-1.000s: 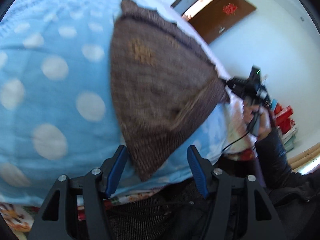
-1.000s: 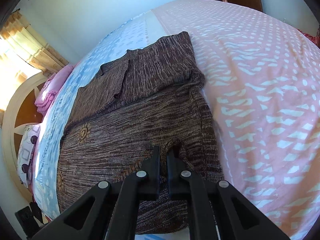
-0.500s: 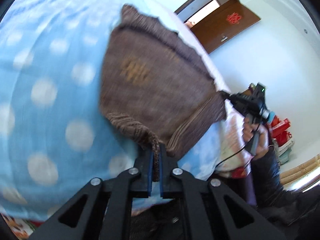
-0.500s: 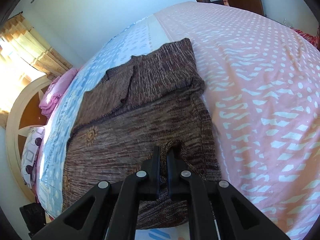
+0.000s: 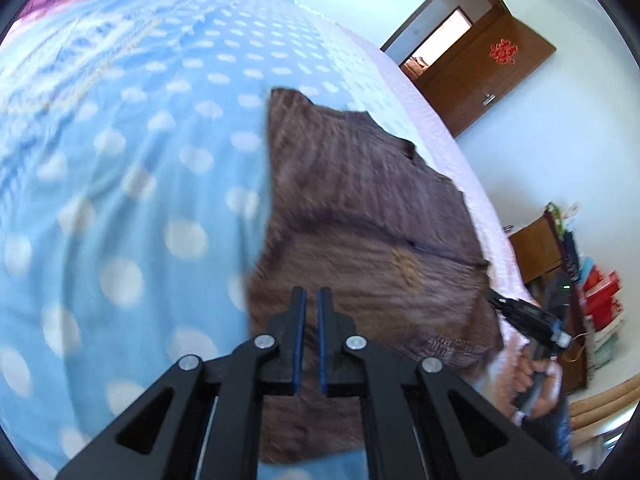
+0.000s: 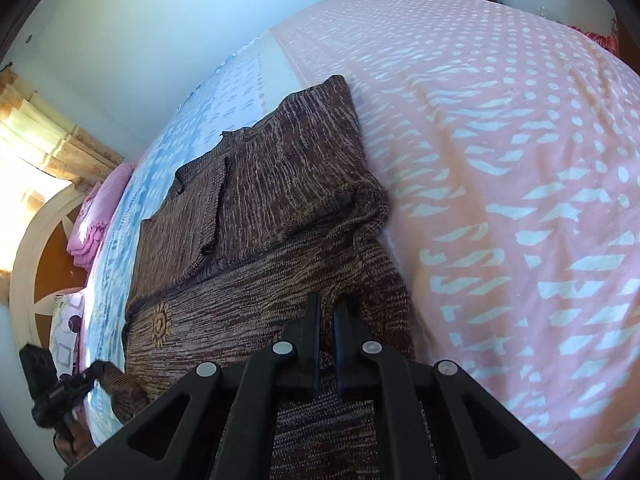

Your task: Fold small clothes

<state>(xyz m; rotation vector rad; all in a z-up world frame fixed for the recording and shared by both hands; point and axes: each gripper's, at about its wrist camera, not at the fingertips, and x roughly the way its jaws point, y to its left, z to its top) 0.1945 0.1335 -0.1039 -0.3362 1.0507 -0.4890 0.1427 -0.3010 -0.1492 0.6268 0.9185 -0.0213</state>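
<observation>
Nearest, we see the left gripper (image 5: 311, 296) clenched on the hem corner of the brown knit sweater (image 6: 256, 216), and the right gripper (image 6: 327, 304) clamped on the opposite hem corner; we judge this paired hold serves to carry the hem toward the collar. Beyond, the sweater lies on the bed (image 6: 520, 160), its sleeves folded across the body, straddling the blue dotted cover (image 5: 120, 160) and the pink one.

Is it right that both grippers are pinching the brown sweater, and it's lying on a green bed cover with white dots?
Not quite: the cover is not green. In the left wrist view the brown sweater lies on a blue bed cover with white dots. The rest holds: the left gripper and the right gripper both pinch it.
</observation>
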